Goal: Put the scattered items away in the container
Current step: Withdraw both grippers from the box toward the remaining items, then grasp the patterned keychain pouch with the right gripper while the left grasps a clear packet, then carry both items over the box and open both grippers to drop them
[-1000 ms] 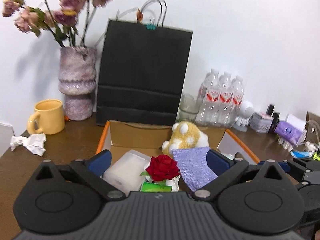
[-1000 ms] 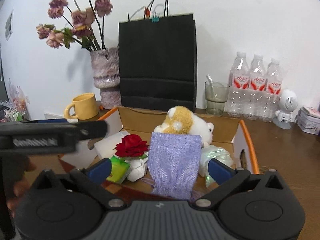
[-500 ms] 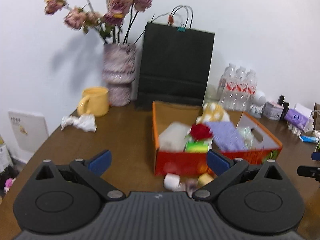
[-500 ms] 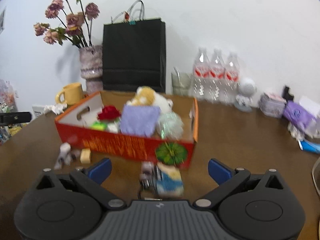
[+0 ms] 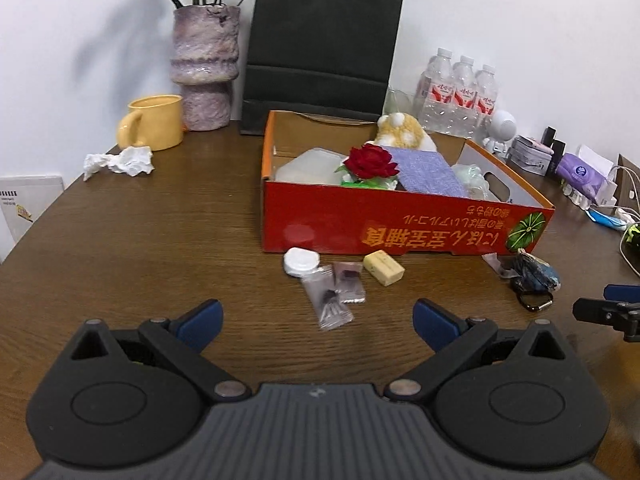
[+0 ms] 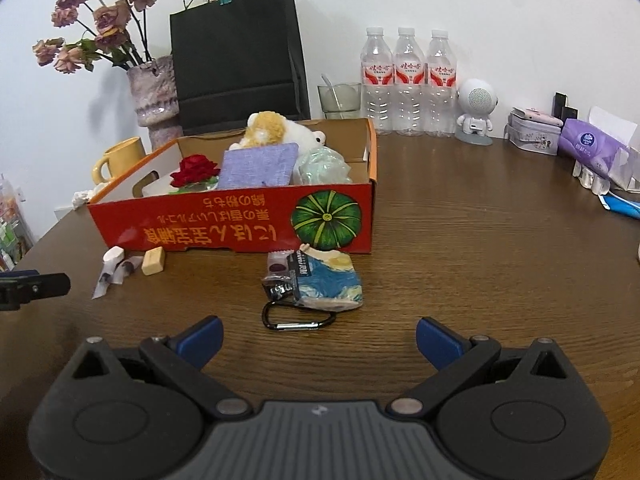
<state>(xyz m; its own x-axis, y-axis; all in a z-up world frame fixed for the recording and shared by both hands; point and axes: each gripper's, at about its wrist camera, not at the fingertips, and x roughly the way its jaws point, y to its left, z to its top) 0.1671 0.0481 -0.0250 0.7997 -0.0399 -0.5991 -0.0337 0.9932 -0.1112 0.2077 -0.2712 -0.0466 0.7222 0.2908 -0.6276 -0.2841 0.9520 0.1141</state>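
Snack packets point(image 5: 334, 294) before red box point(image 5: 400, 224)

A yellow mug point(image 5: 154, 122), vase point(image 5: 205, 66) (dried roses) and black bag point(image 5: 324, 46) line the wall.

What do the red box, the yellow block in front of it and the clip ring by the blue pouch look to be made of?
Red box: printed cardboard, brown raw inside walls and a punched handle slot. Yellow block: matte, waxy, speckled, perhaps soap or an eraser. Clip ring: metal carabiner, black coated with a shiny silver gate.
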